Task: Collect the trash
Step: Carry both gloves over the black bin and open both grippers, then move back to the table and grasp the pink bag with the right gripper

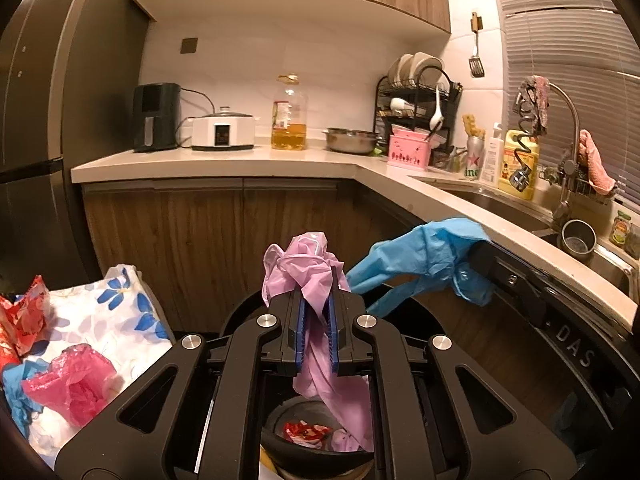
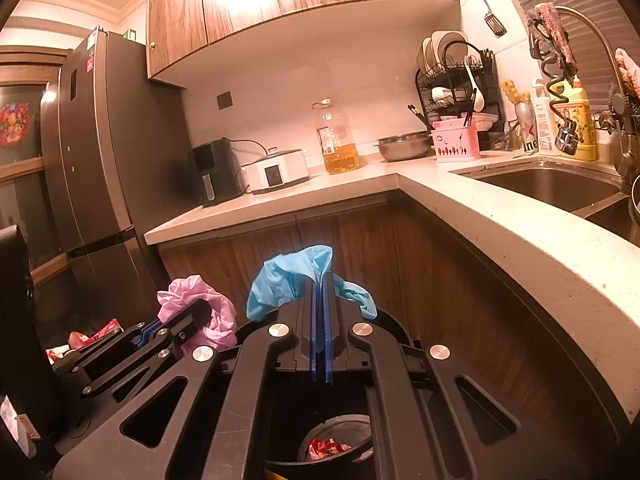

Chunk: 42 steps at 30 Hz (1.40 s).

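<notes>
The left gripper (image 1: 316,312) is pinching a crumpled pink plastic bag (image 1: 308,268) and the right gripper (image 2: 320,312) a blue rubber glove (image 2: 292,276) over the round black bin (image 1: 320,456) beneath them — red wrappers (image 1: 306,432) already lying inside — while a pink bag (image 1: 74,384) and more scraps are still waiting on the floral cloth (image 1: 120,320) to the left.

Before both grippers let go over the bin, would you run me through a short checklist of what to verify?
1. Left gripper clamped on the pink plastic bag: ok.
2. Right gripper clamped on the blue glove: ok.
3. Black trash bin open below, red wrapper already inside: ok.
4. Pink bag's tail hanging into the bin mouth: ok.
5. Blue glove directly above the opening: cannot tell; it looks forward of the bin mouth.
6. Trash left on the floral cloth, including a pink bag: not ok, more to collect.
</notes>
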Each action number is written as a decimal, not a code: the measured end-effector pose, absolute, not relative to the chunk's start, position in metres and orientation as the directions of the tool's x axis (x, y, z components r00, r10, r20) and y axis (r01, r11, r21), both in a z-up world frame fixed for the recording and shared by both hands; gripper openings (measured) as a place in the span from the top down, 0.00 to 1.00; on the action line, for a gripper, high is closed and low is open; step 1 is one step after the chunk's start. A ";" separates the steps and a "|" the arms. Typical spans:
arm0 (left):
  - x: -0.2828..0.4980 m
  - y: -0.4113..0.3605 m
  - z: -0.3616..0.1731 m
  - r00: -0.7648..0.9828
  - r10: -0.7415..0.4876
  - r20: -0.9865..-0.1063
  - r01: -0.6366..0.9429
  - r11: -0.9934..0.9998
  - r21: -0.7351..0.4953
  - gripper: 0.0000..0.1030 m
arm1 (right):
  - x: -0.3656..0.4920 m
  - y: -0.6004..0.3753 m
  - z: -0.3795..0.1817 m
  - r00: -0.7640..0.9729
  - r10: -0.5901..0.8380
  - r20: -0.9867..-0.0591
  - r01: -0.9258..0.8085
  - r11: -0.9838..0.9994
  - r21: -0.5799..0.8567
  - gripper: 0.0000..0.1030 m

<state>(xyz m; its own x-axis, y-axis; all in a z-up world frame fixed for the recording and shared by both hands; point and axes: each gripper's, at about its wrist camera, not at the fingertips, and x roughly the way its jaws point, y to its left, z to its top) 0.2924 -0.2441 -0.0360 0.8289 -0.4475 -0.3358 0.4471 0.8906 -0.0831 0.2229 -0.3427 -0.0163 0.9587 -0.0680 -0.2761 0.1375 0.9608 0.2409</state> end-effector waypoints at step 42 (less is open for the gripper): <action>0.208 -0.087 -0.054 0.965 -0.012 -0.261 -0.016 0.994 -0.104 0.18 | 0.199 -0.281 -0.032 0.960 -0.036 -0.277 0.098 0.973 0.211 0.30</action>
<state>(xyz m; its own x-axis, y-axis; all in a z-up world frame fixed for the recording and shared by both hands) 0.2084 -0.0870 -0.0538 0.9653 -0.0118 -0.2611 -0.0161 0.9944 -0.1044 0.1992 -0.2809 -0.0325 0.9602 -0.0362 -0.2768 0.0976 0.9726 0.2112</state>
